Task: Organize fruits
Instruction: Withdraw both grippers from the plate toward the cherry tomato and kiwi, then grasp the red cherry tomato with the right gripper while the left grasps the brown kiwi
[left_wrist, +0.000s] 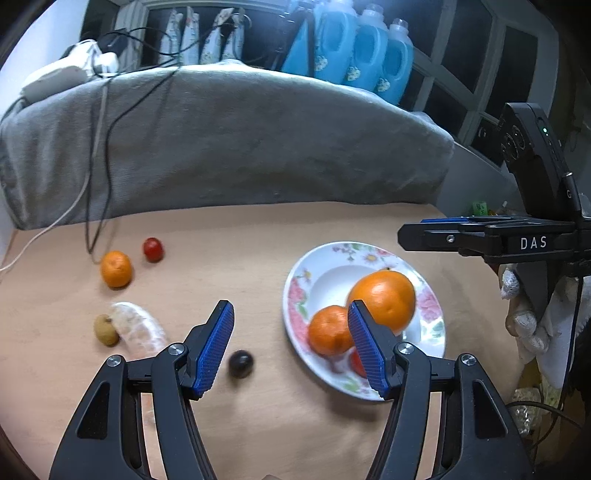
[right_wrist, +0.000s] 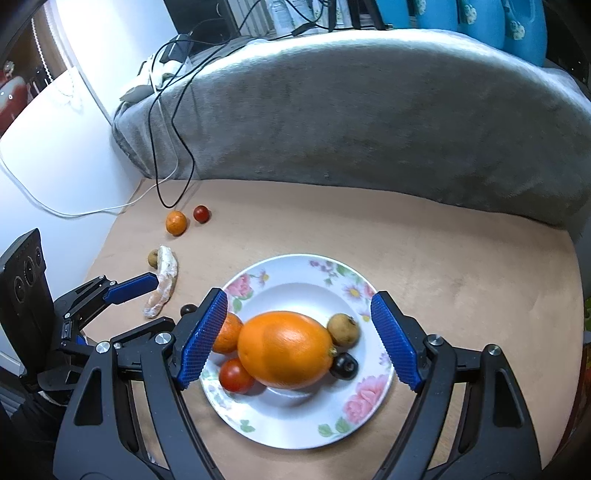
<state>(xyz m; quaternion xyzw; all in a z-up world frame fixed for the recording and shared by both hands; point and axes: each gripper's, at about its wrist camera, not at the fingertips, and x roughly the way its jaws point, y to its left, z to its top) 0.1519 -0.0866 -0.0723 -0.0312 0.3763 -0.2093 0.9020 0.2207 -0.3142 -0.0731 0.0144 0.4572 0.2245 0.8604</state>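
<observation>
Plate sits near my edge of tan table, open room to its right. Grey blanket bounds far side. On plate I count 5: big orange, tangerine, tomato, brown fruit, dark grape. Left gripper and right gripper both spread apart, holding nothing.

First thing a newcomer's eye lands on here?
The big orange in the middle of the floral plate, crowded by smaller fruit, with the open right claw hovering around it. Next, the stray fruit on the tan table at left: a mandarin beside a cherry tomato.
</observation>
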